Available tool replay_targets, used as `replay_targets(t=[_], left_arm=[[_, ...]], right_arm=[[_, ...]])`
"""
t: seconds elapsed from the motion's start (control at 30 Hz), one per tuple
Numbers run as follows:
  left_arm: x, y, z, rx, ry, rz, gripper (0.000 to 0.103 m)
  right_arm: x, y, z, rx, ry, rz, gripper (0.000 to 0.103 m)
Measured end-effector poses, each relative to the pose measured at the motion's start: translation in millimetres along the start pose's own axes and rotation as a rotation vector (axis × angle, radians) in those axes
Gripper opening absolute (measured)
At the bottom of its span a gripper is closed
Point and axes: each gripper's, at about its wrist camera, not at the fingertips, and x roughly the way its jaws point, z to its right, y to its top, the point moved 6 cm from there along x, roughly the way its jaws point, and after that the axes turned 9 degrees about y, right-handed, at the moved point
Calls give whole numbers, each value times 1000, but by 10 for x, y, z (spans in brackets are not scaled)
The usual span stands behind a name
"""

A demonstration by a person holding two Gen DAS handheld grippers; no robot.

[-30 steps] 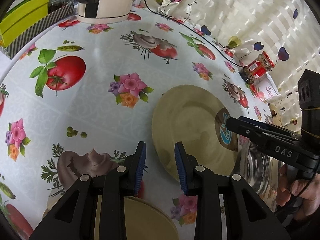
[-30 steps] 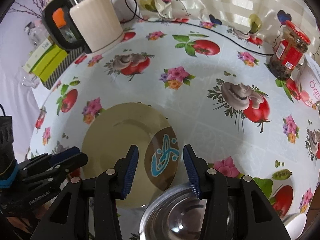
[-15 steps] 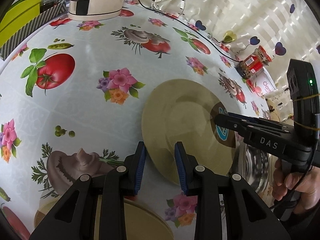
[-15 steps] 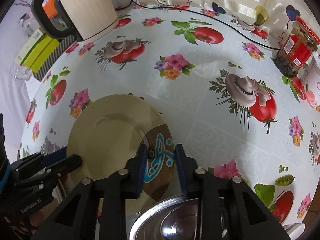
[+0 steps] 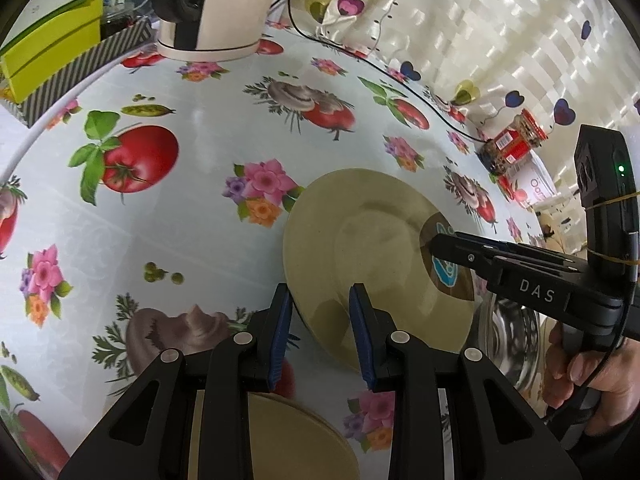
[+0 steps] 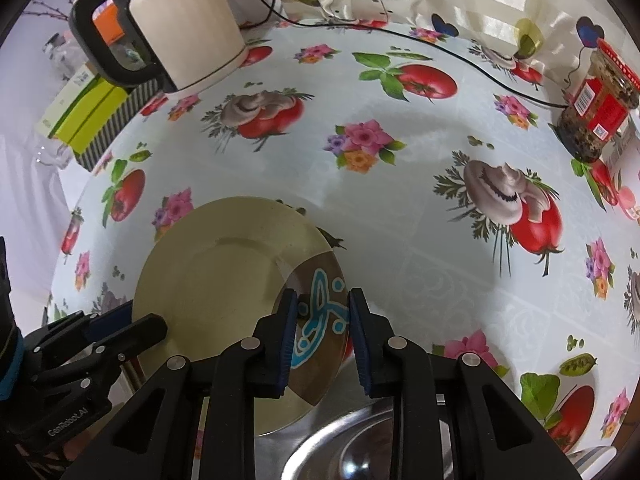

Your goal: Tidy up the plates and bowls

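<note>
The left gripper [image 5: 320,334] has its jaws parted around the near rim of the beige plate [image 5: 360,240], which is now raised and tilted off the tablecloth [image 5: 200,160], its edge over the steel bowl [image 6: 360,448]. The right gripper [image 6: 323,334], closed a second ago, has reopened astride the plate's blue-patterned brown edge. Beyond stand the kettle [image 6: 188,24] and jar [image 6: 596,116].

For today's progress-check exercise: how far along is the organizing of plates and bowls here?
Done: no stack visible yet. In hand: the right hand-held gripper and left hand-held gripper both straddle the rim of the decorated plate; grip unclear. Left: that plate, the plain plate and the steel bowl need grouping.
</note>
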Motion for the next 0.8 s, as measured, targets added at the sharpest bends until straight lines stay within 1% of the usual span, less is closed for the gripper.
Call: replay_targets(t=[0.43,0.8], left_arm=[[-198,18,-114,-19,26,31,31],[-378,-50,-216,-35,39,46,31]], right_arm=[[-74,74,-238,-31,15,19,25],[-168,57,-424,-53,22,31,25]])
